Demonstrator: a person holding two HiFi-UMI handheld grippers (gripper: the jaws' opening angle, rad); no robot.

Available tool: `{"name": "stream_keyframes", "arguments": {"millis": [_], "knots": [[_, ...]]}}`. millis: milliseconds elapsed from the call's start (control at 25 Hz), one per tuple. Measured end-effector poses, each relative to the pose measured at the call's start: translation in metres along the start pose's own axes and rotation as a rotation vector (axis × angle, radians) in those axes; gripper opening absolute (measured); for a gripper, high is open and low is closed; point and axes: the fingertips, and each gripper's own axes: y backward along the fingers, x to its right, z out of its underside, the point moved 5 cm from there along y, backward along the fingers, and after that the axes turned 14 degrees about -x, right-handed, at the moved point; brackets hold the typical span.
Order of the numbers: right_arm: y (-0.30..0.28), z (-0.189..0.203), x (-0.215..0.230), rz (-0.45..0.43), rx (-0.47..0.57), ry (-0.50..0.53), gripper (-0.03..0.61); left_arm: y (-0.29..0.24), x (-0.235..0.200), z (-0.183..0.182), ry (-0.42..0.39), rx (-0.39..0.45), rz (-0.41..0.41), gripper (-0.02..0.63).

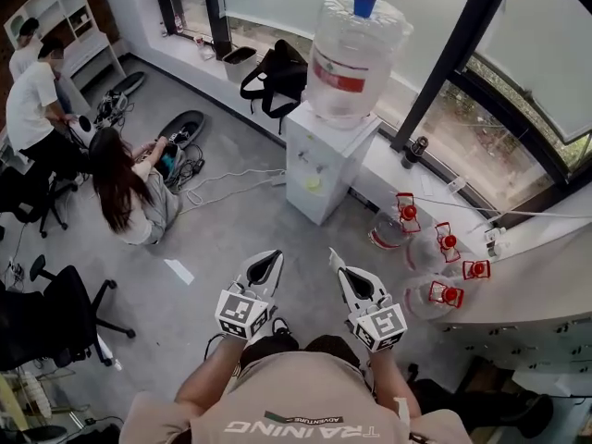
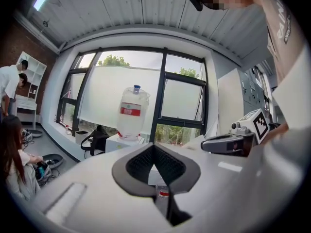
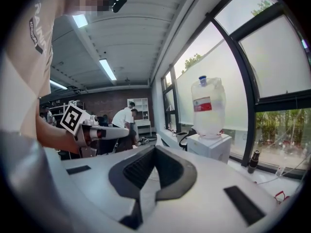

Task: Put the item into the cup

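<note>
I hold both grippers out at waist height over a grey floor. In the head view the left gripper (image 1: 275, 255) and the right gripper (image 1: 334, 253) point forward side by side, a short gap apart. Each one's dark jaws meet at the tips with nothing between them, as the left gripper view (image 2: 154, 147) and the right gripper view (image 3: 155, 148) both show. I cannot make out a cup or a loose item in any view. Ahead of both grippers stands a white water dispenser (image 1: 319, 160) with a large clear bottle (image 1: 356, 54) on top.
Several empty jugs with red caps (image 1: 435, 248) lie on the floor right of the dispenser, beside a white counter (image 1: 536, 266). A person with long hair (image 1: 129, 192) sits on the floor at left, near cables. A black office chair (image 1: 65, 313) stands at lower left. A black bag (image 1: 276, 77) rests by the window.
</note>
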Motion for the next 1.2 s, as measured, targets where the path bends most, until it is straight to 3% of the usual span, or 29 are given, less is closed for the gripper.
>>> {"name": "stream_keyframes", "arguments": {"millis": [560,1040,1200], "knots": [[-0.072,-0.013,0.048,-0.003,-0.031,-0.045,0.011,-0.062,-0.053,-0.005,0.022,-0.066,0.032,0.008],[-0.117,-0.043,0.156,-0.081,-0.062,0.043,0.011,-0.162,-0.073,-0.068,0.030,-0.039,-0.039,0.008],[-0.136,-0.043,0.186,-0.118,-0.083,0.058,0.011,-0.185,-0.079,-0.073,0.046,-0.044,-0.074,0.008]]}}
